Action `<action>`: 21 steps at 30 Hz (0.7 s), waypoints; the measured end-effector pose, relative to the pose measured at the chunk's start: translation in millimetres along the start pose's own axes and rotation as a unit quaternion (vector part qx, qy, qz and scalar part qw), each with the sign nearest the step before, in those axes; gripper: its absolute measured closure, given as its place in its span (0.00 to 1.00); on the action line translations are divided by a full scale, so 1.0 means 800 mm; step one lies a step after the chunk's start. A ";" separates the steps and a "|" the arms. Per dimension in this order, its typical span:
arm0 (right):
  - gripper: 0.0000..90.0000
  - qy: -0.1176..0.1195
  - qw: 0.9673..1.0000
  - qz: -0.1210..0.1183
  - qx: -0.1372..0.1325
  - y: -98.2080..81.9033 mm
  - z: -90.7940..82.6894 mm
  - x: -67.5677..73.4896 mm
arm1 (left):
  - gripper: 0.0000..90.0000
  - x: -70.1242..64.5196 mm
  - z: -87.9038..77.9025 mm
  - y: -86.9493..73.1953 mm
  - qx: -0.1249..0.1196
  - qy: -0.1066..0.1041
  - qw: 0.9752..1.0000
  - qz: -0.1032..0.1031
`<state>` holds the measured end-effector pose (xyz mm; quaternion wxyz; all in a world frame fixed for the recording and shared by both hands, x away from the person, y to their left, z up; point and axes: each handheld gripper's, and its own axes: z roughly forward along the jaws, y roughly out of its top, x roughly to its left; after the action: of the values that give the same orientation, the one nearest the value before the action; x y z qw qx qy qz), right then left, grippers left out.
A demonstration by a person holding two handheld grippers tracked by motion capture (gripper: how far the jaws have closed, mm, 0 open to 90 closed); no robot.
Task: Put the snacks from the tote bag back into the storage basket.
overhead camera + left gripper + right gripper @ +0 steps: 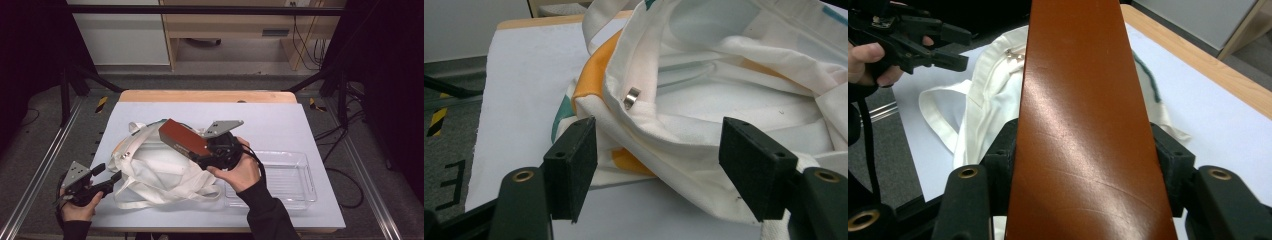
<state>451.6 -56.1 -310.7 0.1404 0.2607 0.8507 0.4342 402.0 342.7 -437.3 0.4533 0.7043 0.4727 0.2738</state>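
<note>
Brown case (183, 137) above the white tote bag (160, 170)
Its near end is hidden between the right gripper (212, 150) jaws, which clamp it over the bag; the left gripper (112, 179) gapes, holding nothing, at the bag's left edge.

Black grippers (107, 181), grey plates, dark sleeves (265, 210)

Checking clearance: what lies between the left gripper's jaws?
In the left gripper view, the left gripper stands open around a fold of the white cloth bag, unpinched.
</note>
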 end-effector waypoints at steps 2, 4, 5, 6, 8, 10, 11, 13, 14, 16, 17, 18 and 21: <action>0.48 -0.004 1.000 0.000 -0.002 -0.003 -0.007 -0.006 | 0.35 0.000 0.000 0.000 0.000 0.000 1.000 0.000; 0.48 -0.014 1.000 0.000 0.000 -0.010 -0.017 -0.016 | 0.35 0.000 0.000 0.000 0.001 -0.001 1.000 0.000; 0.48 -0.014 1.000 0.000 0.000 -0.010 -0.017 -0.016 | 0.35 0.000 0.001 0.000 0.001 0.000 1.000 0.000; 0.48 -0.024 1.000 0.003 0.002 -0.017 -0.025 -0.024 | 0.35 0.000 0.001 0.000 0.002 0.000 1.000 0.001; 0.48 -0.028 1.000 0.005 0.002 -0.020 -0.029 -0.028 | 0.35 0.000 0.001 0.000 0.002 0.000 1.000 0.001; 0.48 -0.034 0.999 0.010 0.000 -0.031 -0.041 -0.038 | 0.35 -0.001 0.001 0.000 0.002 0.000 1.000 0.001; 0.48 -0.036 0.999 0.010 -0.001 -0.035 -0.046 -0.040 | 0.35 -0.001 0.001 0.000 0.002 0.001 1.000 0.001; 0.48 -0.037 0.999 0.013 -0.004 -0.041 -0.053 -0.045 | 0.35 -0.001 0.001 0.000 0.002 0.001 1.000 0.001; 0.48 -0.037 0.999 0.013 -0.004 -0.045 -0.058 -0.048 | 0.35 -0.001 0.001 0.001 0.001 0.001 1.000 0.001; 0.48 -0.037 0.999 0.015 -0.005 -0.051 -0.065 -0.052 | 0.35 -0.001 0.000 0.001 0.000 0.000 1.000 0.001; 0.48 -0.038 0.999 0.015 -0.006 -0.055 -0.069 -0.055 | 0.35 -0.001 0.000 0.001 0.000 0.001 1.000 0.000; 0.48 -0.040 0.999 0.015 -0.005 -0.059 -0.073 -0.057 | 0.35 -0.001 0.000 0.001 0.000 0.001 1.000 0.000; 0.48 -0.046 0.999 0.018 -0.003 -0.073 -0.083 -0.064 | 0.35 -0.001 0.000 0.001 -0.002 0.001 1.000 0.002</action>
<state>444.0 -157.9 -318.7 0.1725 0.2956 0.8369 0.4271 402.1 342.0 -436.4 0.4536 0.7041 0.4711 0.2766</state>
